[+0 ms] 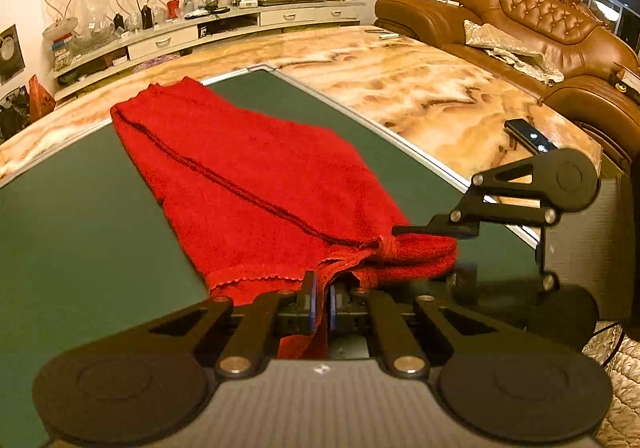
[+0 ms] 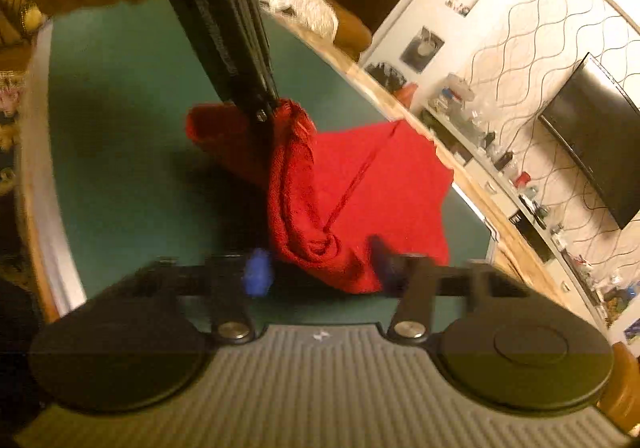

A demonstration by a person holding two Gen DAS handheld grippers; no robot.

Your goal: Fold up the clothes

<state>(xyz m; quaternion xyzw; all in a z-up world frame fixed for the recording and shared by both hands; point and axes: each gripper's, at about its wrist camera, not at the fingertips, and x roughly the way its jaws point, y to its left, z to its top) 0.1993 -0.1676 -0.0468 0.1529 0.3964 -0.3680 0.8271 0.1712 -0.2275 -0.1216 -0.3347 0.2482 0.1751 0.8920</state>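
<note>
One red knitted garment (image 1: 256,183) lies on a dark green mat (image 1: 80,232) that covers part of a marble-patterned desk (image 1: 400,87). Most of the cloth is spread flat, with a single dark seam running along its length, while the near end is bunched and lifted off the mat.

Two pairs of tongs work at that near end. The left tongs (image 1: 321,306) are pressed together on the garment's hem, with red cloth pinched between their blue pads (image 1: 311,304) and hanging down below them. The right tongs (image 2: 320,268) stand apart, one blue-tipped finger on each side of a bunched corner of the cloth; the picture is blurred, so I cannot tell whether either finger touches it. From the left view, the right tongs (image 1: 404,248) straddle a fold at the garment's right corner.

One dark remote control (image 1: 530,135) rests on the bare desk, well apart from the garment. One brown leather sofa (image 1: 540,19) stands behind the desk.
</note>
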